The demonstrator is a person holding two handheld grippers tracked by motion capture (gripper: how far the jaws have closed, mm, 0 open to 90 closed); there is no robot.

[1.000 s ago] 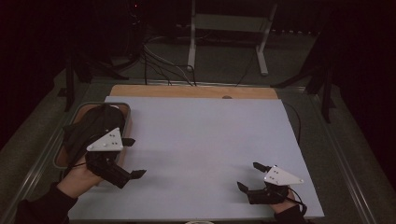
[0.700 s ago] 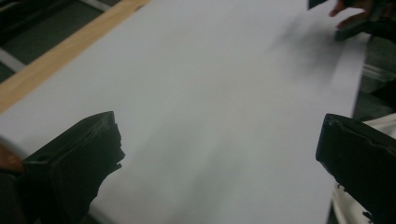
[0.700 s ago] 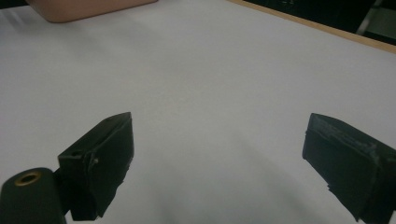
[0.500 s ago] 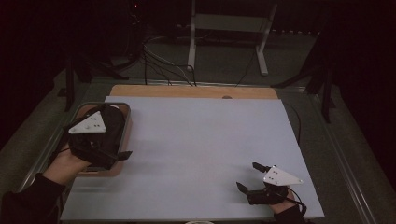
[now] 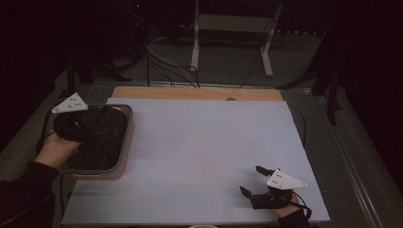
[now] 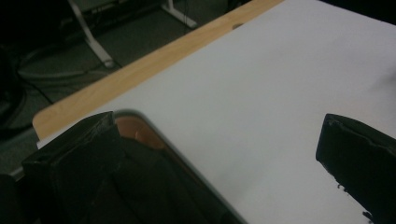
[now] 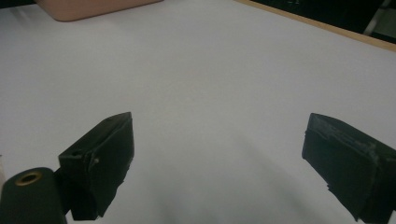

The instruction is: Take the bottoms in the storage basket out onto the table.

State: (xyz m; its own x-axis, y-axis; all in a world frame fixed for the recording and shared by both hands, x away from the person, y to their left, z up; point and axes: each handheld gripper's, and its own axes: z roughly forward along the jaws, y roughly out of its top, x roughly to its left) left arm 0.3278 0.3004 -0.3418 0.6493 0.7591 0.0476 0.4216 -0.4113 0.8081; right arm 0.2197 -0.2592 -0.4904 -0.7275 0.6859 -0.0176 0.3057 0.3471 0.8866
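At the table's left edge stands a tray (image 5: 127,138) with a grey rim and a pinkish body, and dark, hard-to-make-out contents (image 5: 97,147) lie in it. A hand holds my left gripper (image 5: 97,124) over the tray. Its jaws stand wide apart with nothing between them. In the left gripper view, my left gripper (image 6: 217,179) has one jaw over the tray's rim (image 6: 187,164) and the other over the white sheet. My right gripper (image 5: 253,181) rests low near the front right corner, open and empty. The right gripper (image 7: 219,163) faces bare white surface.
A white sheet (image 5: 204,147) covers the table, with a wooden strip (image 5: 190,93) along its far edge. Cables and a white stand (image 5: 197,42) lie on the dark floor beyond. The tray's pink side (image 7: 93,7) shows at the top of the right gripper view.
My left gripper has moved left and away from the front of the sheet to a spot over the tray. The right gripper has stayed put.
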